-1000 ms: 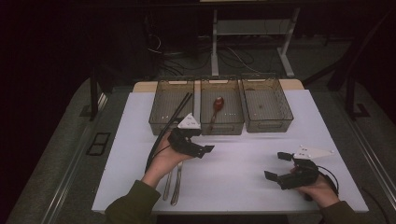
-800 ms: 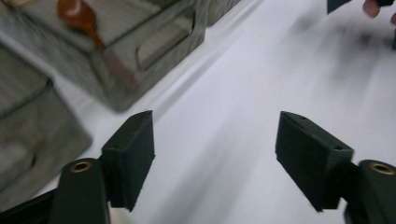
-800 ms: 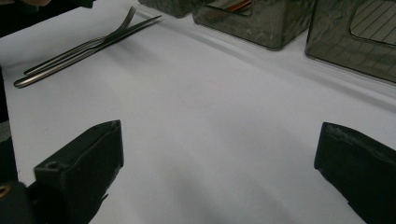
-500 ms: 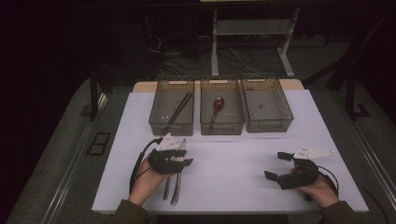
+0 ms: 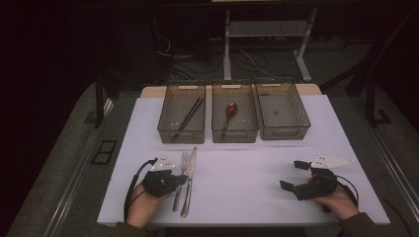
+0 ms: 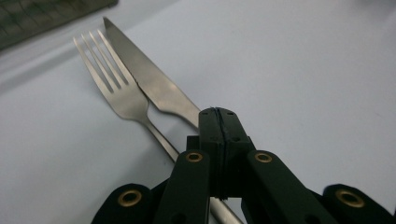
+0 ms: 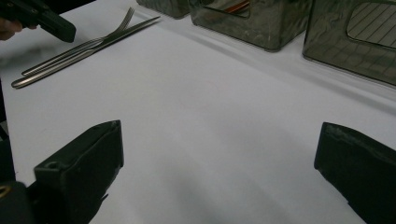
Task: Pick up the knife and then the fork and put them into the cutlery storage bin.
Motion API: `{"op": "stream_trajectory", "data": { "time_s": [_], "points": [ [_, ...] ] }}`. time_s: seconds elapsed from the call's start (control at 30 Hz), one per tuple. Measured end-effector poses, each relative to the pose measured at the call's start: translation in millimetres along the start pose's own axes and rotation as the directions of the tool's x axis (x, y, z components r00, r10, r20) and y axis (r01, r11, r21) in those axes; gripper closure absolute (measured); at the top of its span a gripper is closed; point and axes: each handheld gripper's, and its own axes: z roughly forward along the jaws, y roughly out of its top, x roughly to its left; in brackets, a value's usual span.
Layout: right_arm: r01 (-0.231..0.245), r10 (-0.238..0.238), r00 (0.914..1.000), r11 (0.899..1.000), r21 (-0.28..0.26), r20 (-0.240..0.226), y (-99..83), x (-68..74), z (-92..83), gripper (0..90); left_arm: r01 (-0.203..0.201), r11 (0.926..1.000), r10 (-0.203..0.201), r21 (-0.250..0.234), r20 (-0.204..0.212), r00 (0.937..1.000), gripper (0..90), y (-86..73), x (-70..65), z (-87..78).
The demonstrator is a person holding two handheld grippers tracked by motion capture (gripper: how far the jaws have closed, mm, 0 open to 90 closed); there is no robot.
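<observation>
Two grippers, left gripper (image 6: 219, 135) jaws just closed over knife (image 6: 149, 79) handle beside fork (image 6: 114, 79), right gripper (image 5: 300, 177) spread

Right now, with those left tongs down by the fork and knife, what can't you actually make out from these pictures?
- Whether the left tongs pinch anything: in the left gripper view the closed tips cover the fork handle and knife handle.
- High view: the same spot is hidden under the hand.
- The small speck in the right-hand bin: too small and dim to name.
- Right gripper view: the bins are cut off by the top edge.
</observation>
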Motion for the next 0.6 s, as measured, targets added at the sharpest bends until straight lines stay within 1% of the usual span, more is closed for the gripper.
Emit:
{"op": "stream_trajectory", "data": {
  "time_s": [0.03,0.07,0.1,0.13,0.2,0.27,0.3,0.43,0.47,0.6],
  "points": [
    [0.000,0.000,1.0000,1.000,0.000,0.000,0.0,-0.1,0.0,0.8,0.006,0.9999,-0.006,0.009,0.000,1.0000,89.1,-1.5,-0.4,0.5],
    [0.001,-0.001,1.0000,1.000,0.000,0.001,0.0,-0.1,0.0,0.8,-0.001,0.9999,0.001,0.012,0.003,1.0000,89.1,-2.0,-0.1,1.3],
    [0.001,-0.001,1.0000,1.000,0.000,0.001,0.0,-0.1,0.0,0.8,0.008,0.9998,-0.008,0.019,0.005,1.0000,89.1,-2.7,-1.4,1.9],
    [0.001,-0.001,1.0000,1.000,0.001,0.001,0.0,-0.1,0.1,0.8,-0.003,0.9997,0.003,0.026,0.009,1.0000,89.1,-2.6,-1.6,3.0],
    [0.001,-0.001,1.0000,1.000,0.001,0.001,-0.1,0.1,0.1,0.8,-0.012,0.9990,0.012,0.043,0.006,0.9999,89.1,-2.4,-2.9,4.9],
    [0.001,-0.001,1.0000,1.000,0.000,0.001,0.0,0.0,-0.1,0.8,-0.014,0.9981,0.014,0.061,-0.003,0.9999,89.1,-2.7,-3.2,6.2],
    [0.001,-0.001,1.0000,1.000,-0.001,0.002,-0.1,-0.1,0.0,0.8,-0.016,0.9974,0.016,0.070,-0.002,0.9999,89.1,-3.0,-2.3,6.2],
    [0.002,-0.002,1.0000,1.000,0.000,0.001,-0.1,-0.3,0.0,0.8,-0.009,0.9972,0.009,0.075,-0.002,1.0000,89.1,-4.0,-1.6,7.6],
    [0.001,-0.001,1.0000,1.000,0.000,0.001,0.0,-0.2,0.0,0.8,-0.011,0.9963,0.011,0.085,-0.005,0.9999,89.1,-3.9,-1.8,8.1],
    [0.001,-0.001,1.0000,1.000,-0.002,0.002,-0.1,-0.5,-0.1,0.8,-0.016,0.9958,0.017,0.091,-0.006,0.9998,89.1,-3.9,-2.4,9.0]
  ]
}}
